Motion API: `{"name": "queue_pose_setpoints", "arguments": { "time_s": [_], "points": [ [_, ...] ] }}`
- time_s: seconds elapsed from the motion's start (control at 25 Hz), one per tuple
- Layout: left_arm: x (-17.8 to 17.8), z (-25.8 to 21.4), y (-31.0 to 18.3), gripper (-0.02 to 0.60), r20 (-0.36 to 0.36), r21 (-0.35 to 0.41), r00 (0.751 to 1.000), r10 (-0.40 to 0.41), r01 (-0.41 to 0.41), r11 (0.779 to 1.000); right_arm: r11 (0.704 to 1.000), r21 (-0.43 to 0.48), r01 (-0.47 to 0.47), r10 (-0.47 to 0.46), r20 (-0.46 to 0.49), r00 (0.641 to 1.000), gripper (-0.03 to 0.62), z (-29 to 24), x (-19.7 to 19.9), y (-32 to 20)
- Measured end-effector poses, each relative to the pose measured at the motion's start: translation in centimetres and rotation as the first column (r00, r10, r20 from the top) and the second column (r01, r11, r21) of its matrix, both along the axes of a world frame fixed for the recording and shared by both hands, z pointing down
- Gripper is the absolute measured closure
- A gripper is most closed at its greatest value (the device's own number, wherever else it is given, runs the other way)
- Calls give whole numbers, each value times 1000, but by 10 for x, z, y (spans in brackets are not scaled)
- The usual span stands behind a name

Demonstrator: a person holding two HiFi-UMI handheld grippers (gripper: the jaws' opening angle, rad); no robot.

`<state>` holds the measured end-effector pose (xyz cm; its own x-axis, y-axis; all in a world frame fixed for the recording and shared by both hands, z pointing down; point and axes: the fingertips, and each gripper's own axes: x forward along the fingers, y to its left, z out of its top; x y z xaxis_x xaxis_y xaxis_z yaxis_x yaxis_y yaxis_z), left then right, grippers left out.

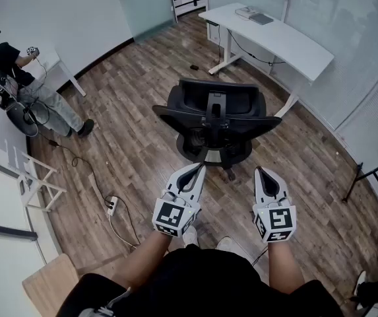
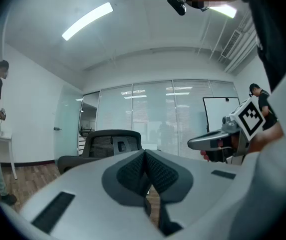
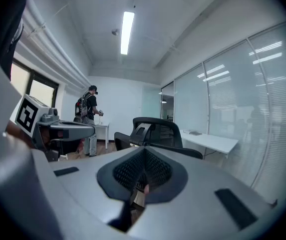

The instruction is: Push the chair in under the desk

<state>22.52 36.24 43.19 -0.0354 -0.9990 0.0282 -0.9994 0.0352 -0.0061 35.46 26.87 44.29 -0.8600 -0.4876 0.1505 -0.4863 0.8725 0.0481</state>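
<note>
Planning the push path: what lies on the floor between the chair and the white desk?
Head view: only bare wooden floor between the chair and the desk; a small dark object lies off to one side of that stretch.

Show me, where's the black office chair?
Head view: the black office chair stands mid-floor, ahead of the left gripper and right gripper, with the white desk beyond, upper right.

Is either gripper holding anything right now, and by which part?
Nothing is held. The left gripper and right gripper are both shut and empty, short of the chair.
</note>
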Motion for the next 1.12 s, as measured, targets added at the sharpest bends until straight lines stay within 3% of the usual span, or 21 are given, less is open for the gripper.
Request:
{"name": "queue_pose_setpoints", "arguments": {
  "time_s": [0.32,0.48,0.76,1.12],
  "points": [
    [-11,10,8,568,-7,-24,1000,-19,19,1000,1000,2,7,-7,34,999,590,-5,-4,2],
    [-32,5,12,568,2,1,999,-48,48,999,1000,-2,19,-19,82,996,588,-14,-14,2],
    [-63,5,18,568,-5,-12,997,-73,73,997,999,-12,32,-31,72,997,588,-10,-33,16],
    [-82,20,19,568,37,-43,999,15,-13,999,1000,25,14,-15,30,999,588,-2,-73,29]
  ]
}}
